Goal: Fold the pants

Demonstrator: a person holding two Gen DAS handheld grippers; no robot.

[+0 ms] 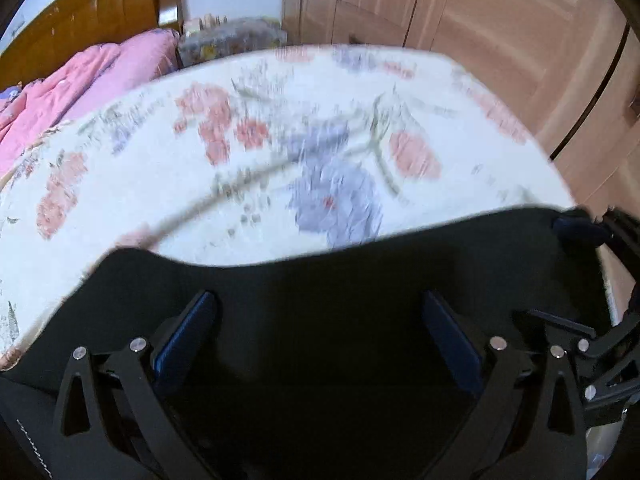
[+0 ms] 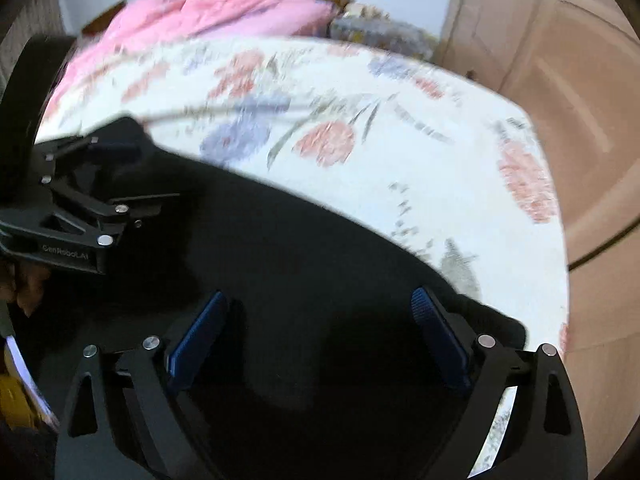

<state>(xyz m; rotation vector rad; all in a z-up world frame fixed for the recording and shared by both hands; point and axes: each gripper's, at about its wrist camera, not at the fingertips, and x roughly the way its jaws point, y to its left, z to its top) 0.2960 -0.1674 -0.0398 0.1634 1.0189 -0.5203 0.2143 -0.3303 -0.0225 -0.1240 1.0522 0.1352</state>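
The black pants (image 1: pixel 320 256) lie spread on the floral bed sheet (image 1: pixel 280 140), filling the lower half of both views. My left gripper (image 1: pixel 318 298) hovers over the dark cloth, open, its blue pads (image 1: pixel 188 336) wide apart with nothing pinched between them. My right gripper (image 2: pixel 319 294) is likewise open above the pants (image 2: pixel 300 240), near their right edge. Each gripper shows in the other's view: the right gripper (image 1: pixel 548 270) at the pants' far right edge, the left gripper (image 2: pixel 156 172) at the left, also open. Both pictures are motion-blurred.
A pink quilt (image 1: pixel 100 68) is bunched at the head of the bed by the wooden headboard (image 1: pixel 80 12). A cluttered nightstand (image 1: pixel 232 36) stands behind it. Wooden wardrobe doors (image 1: pixel 480 20) line the right side. The sheet (image 2: pixel 400 160) ends at the bed's right edge.
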